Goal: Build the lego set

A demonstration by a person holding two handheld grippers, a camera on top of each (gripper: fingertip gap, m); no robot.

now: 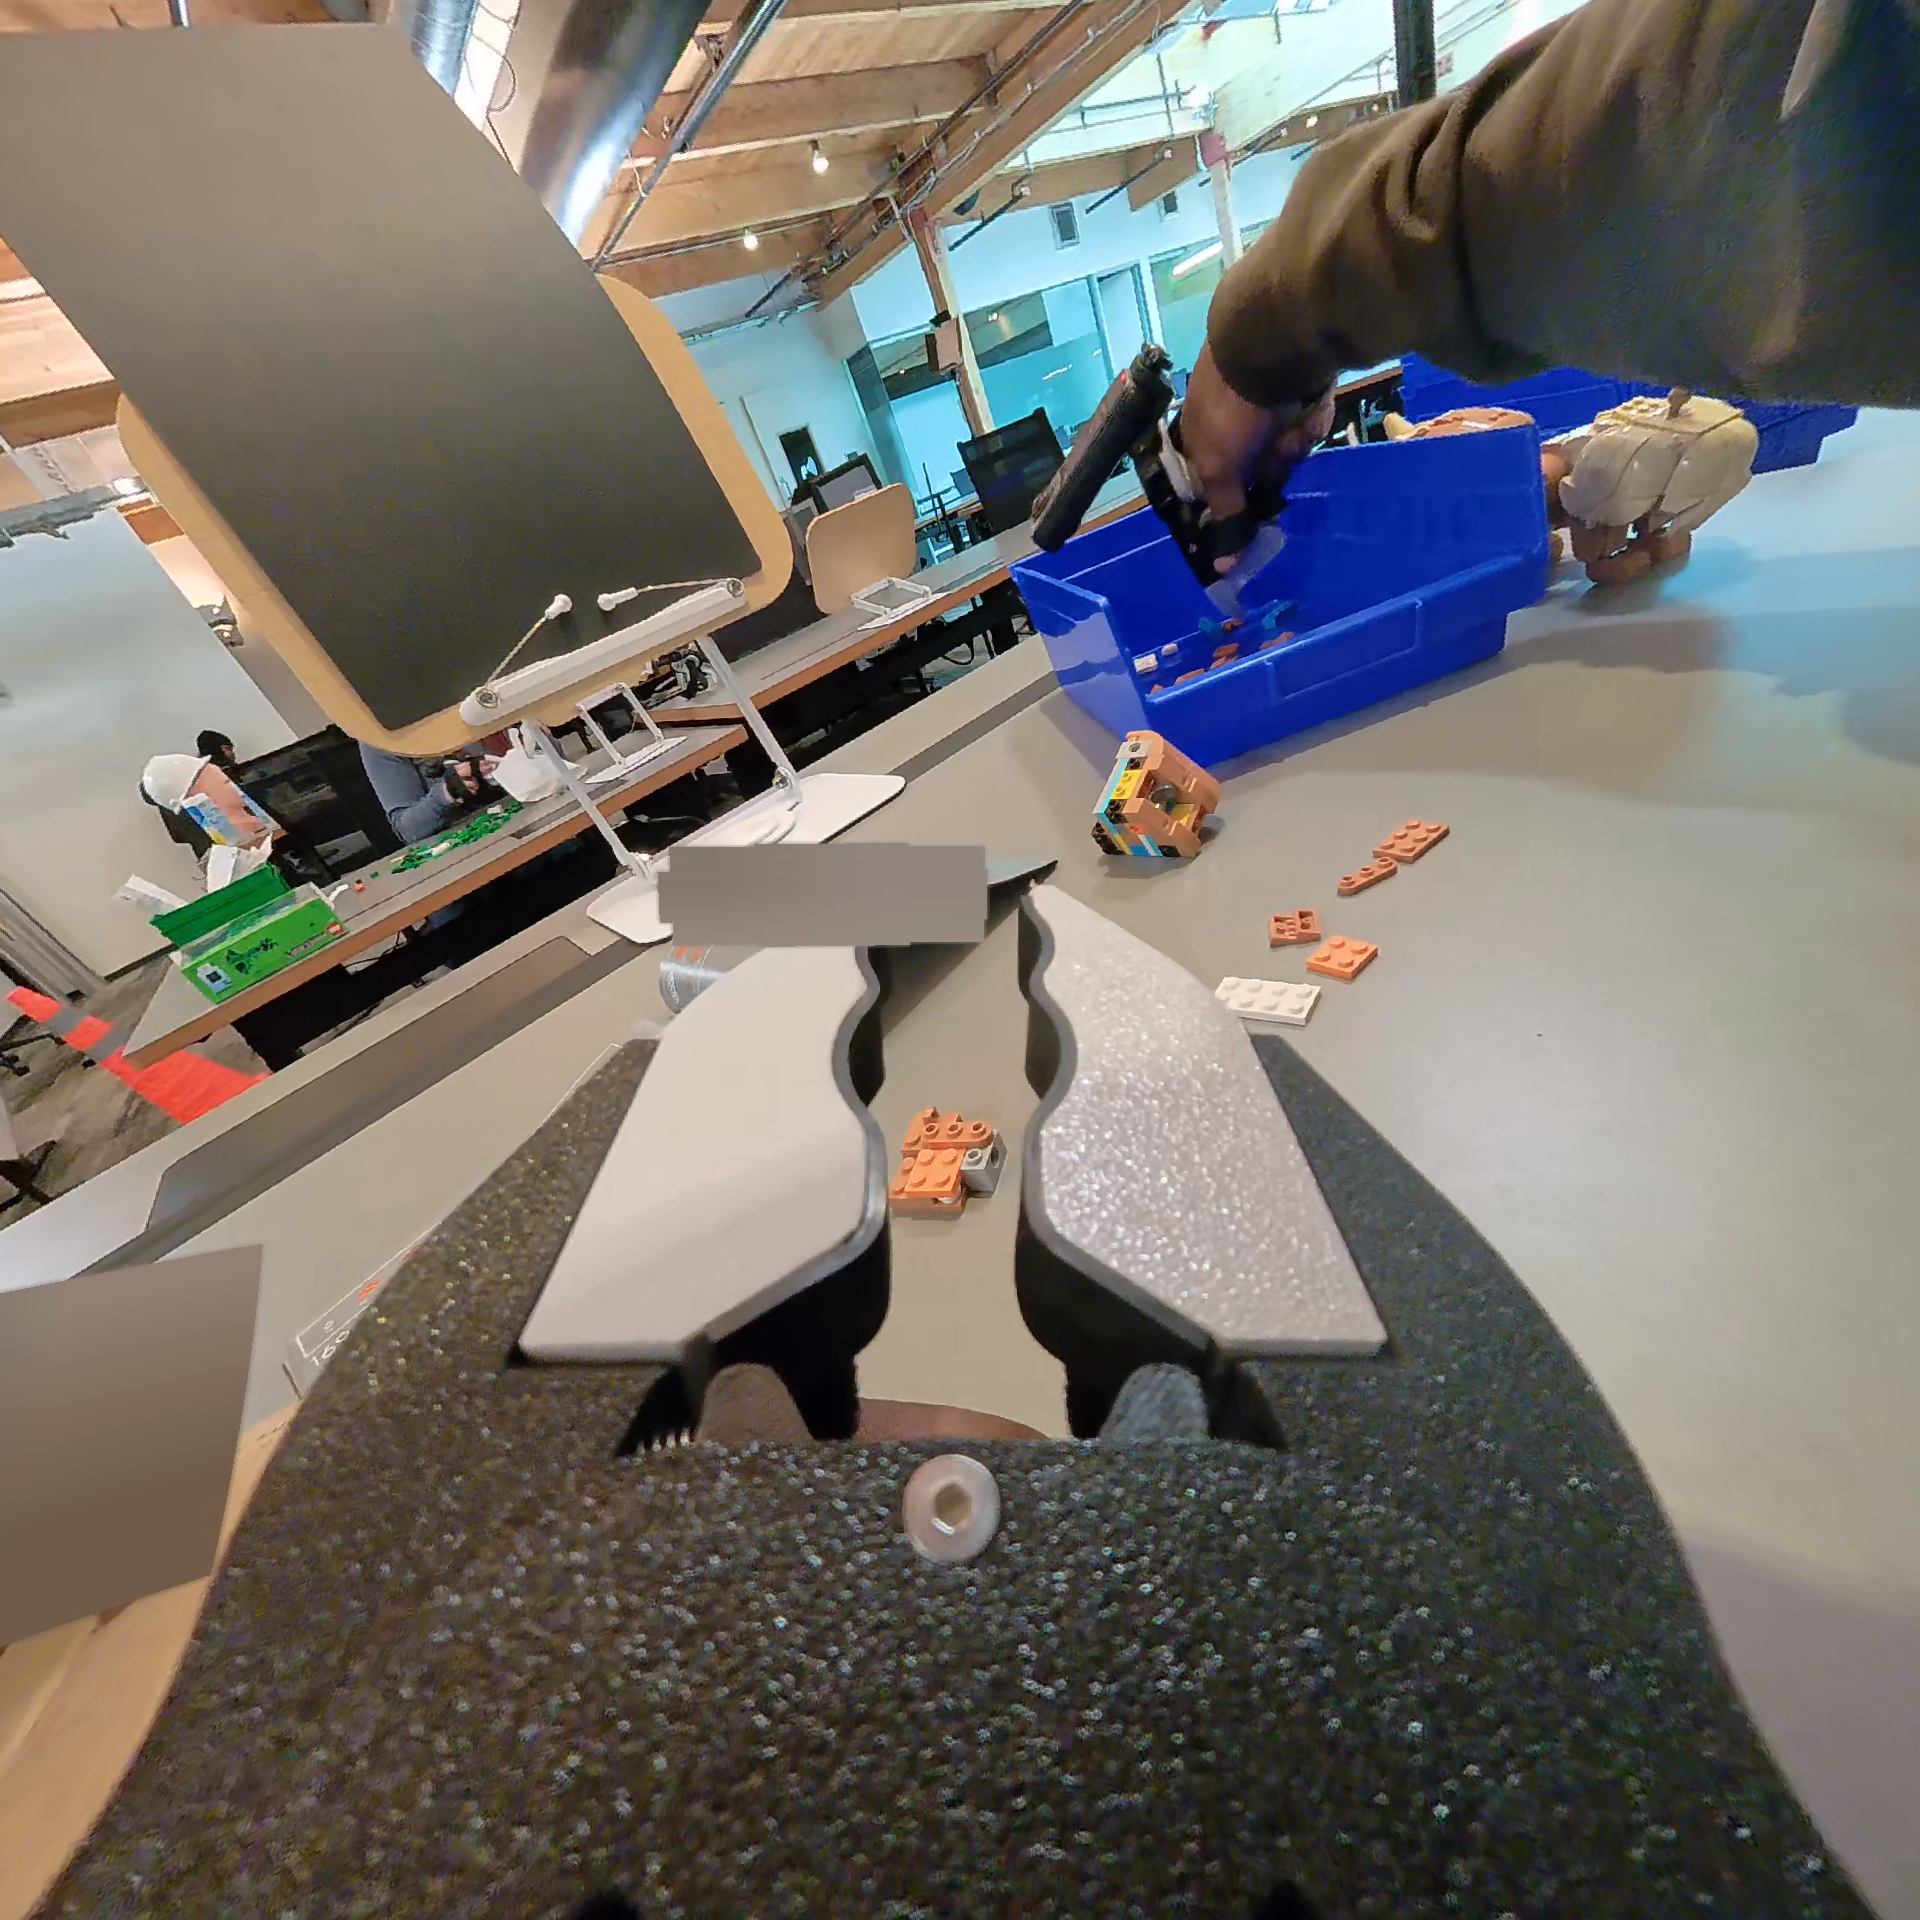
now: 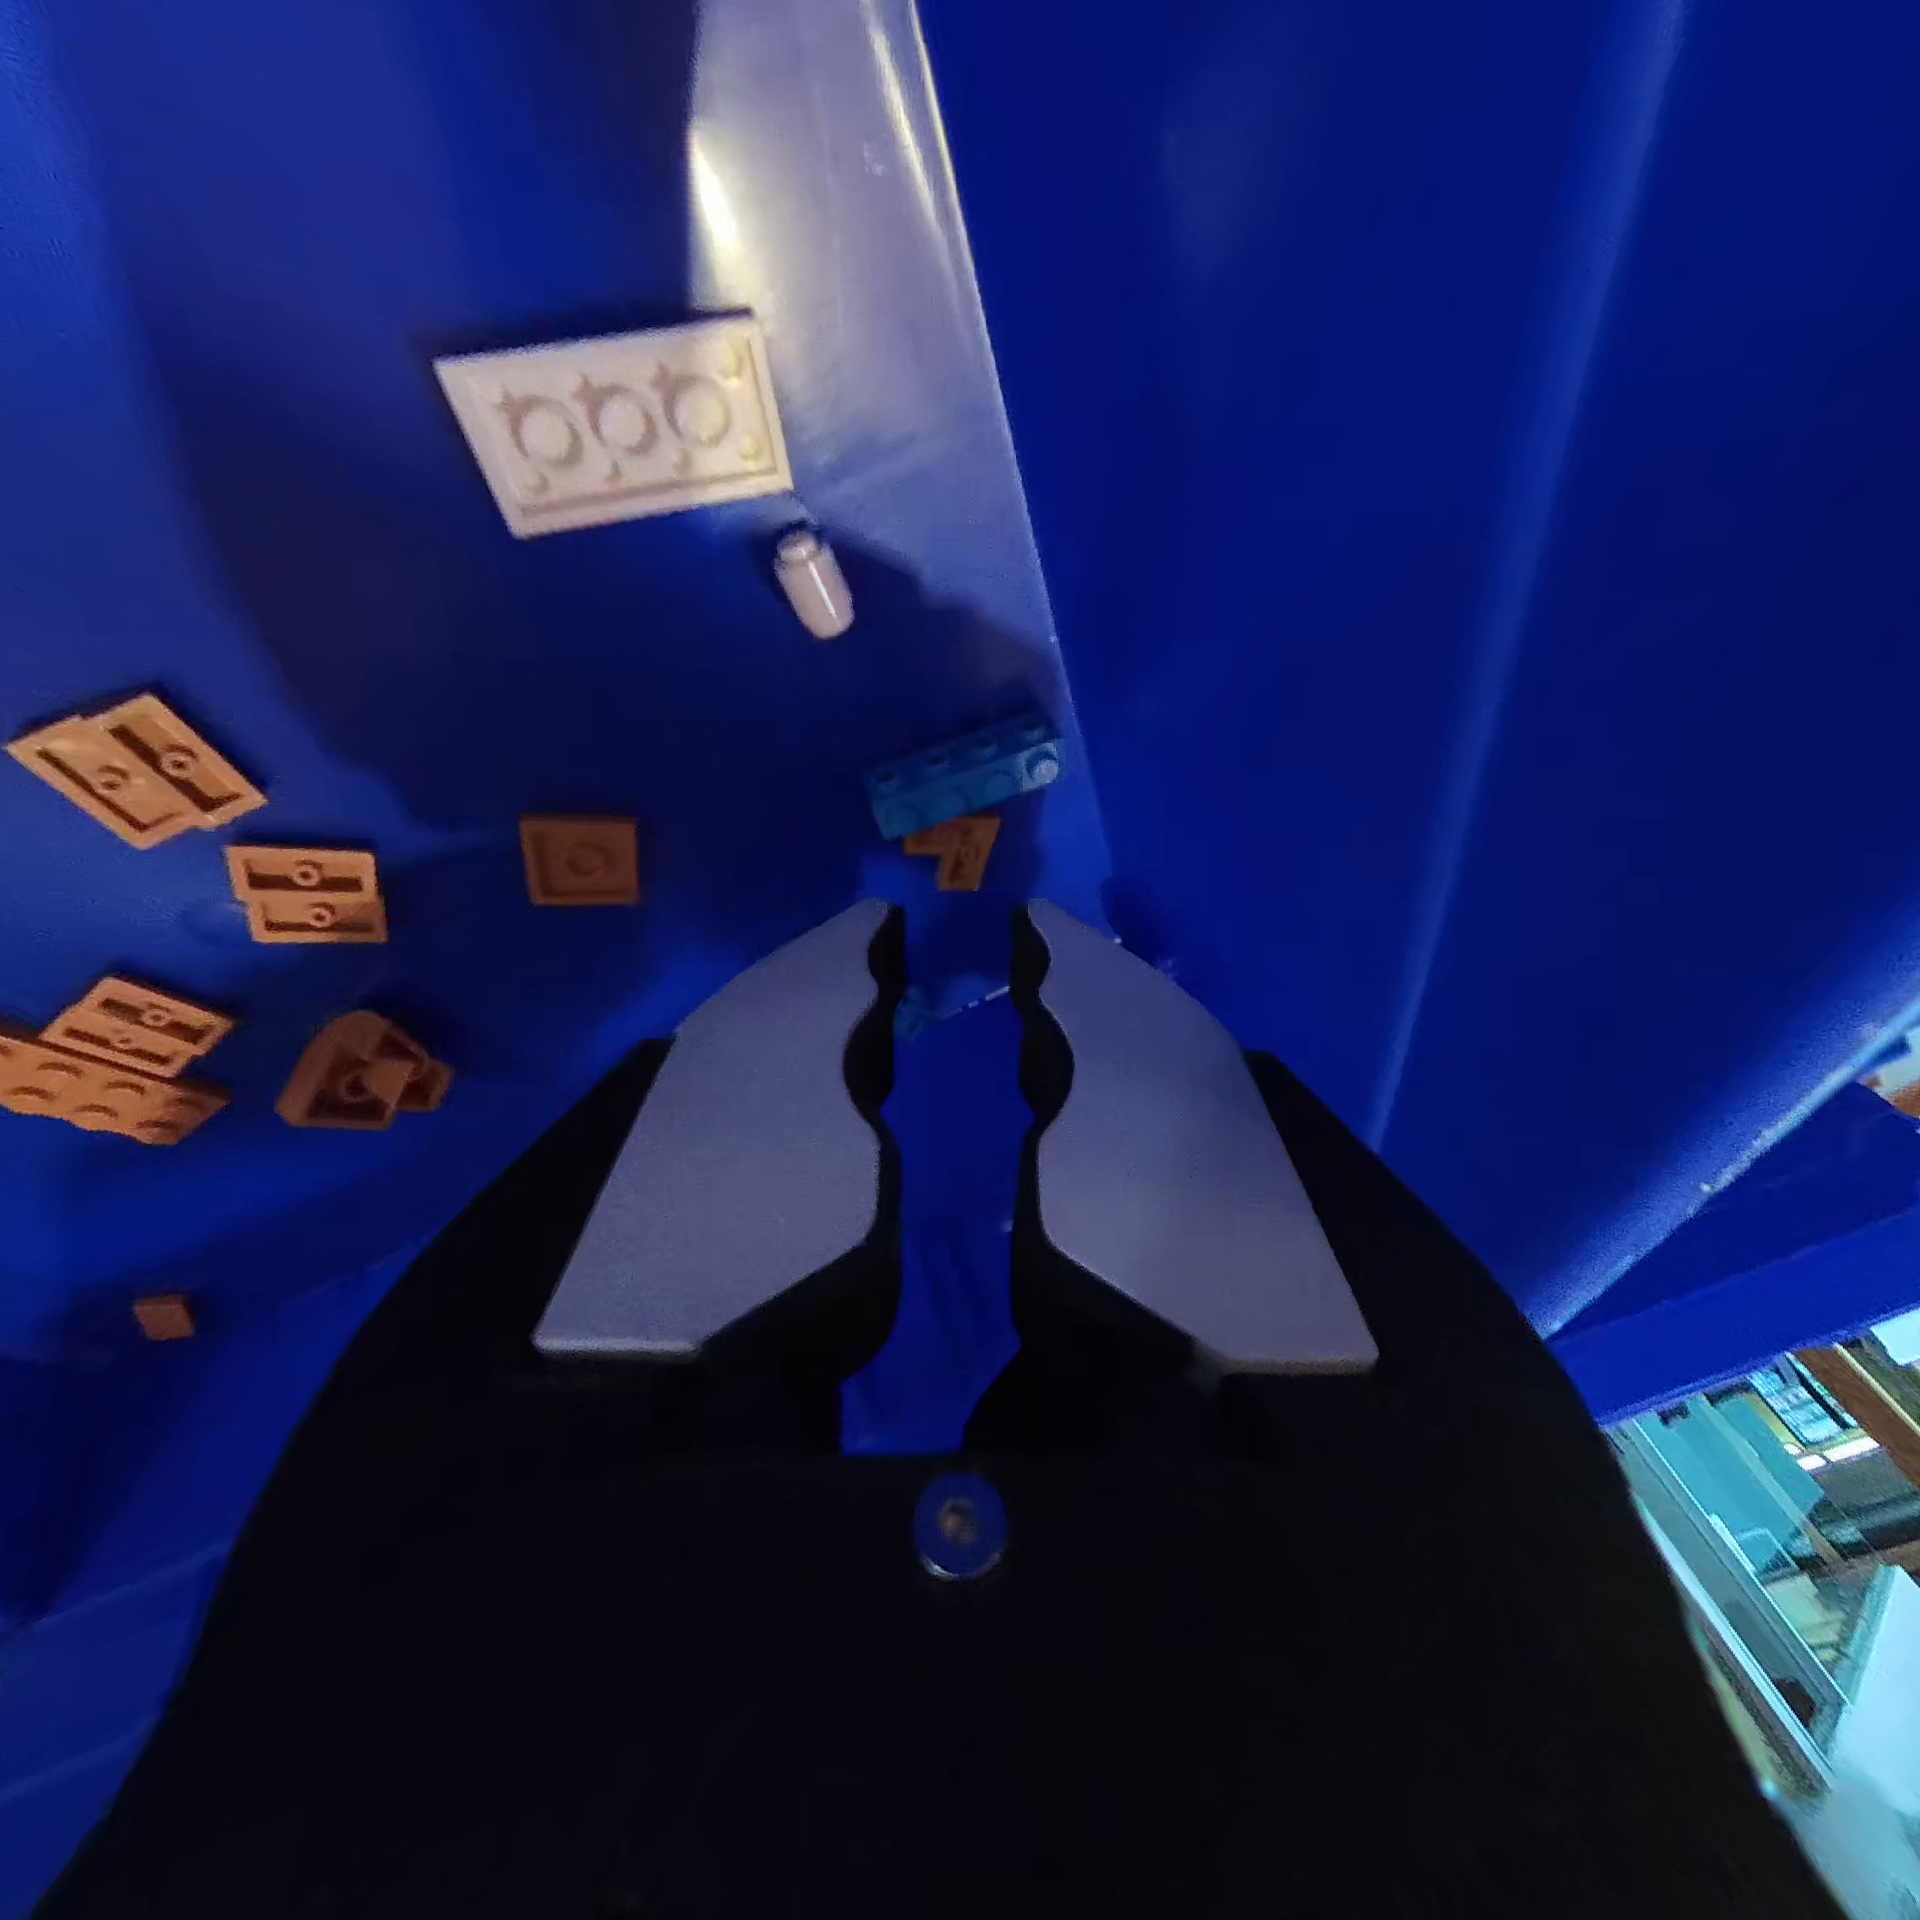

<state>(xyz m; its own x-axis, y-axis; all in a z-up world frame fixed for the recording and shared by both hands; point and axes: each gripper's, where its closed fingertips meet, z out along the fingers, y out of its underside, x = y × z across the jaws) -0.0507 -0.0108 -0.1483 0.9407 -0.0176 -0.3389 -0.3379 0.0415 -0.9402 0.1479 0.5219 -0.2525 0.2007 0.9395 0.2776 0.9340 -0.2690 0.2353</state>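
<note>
Left gripper (image 1: 951,940) hovers over the grey table (image 1: 1558,1039), jaws apart and holding nothing; a small orange-and-grey lego subassembly (image 1: 943,1162) lies on the table in the gap between its fingers, with loose orange plates (image 1: 1342,956) and a white plate (image 1: 1268,1001) to the right and a partly built brown block (image 1: 1153,798) farther off, near the blue bin (image 1: 1351,644). Right gripper (image 2: 961,920) is down inside the blue bin (image 2: 1455,520), jaws apart and empty, tips just short of a blue brick (image 2: 966,784) with a tan piece (image 2: 961,850) at its near edge. On the bin floor: a white plate (image 2: 613,436) lying underside-up, a small white round piece (image 2: 814,580), and scattered tan plates (image 2: 307,894) to the left.
</note>
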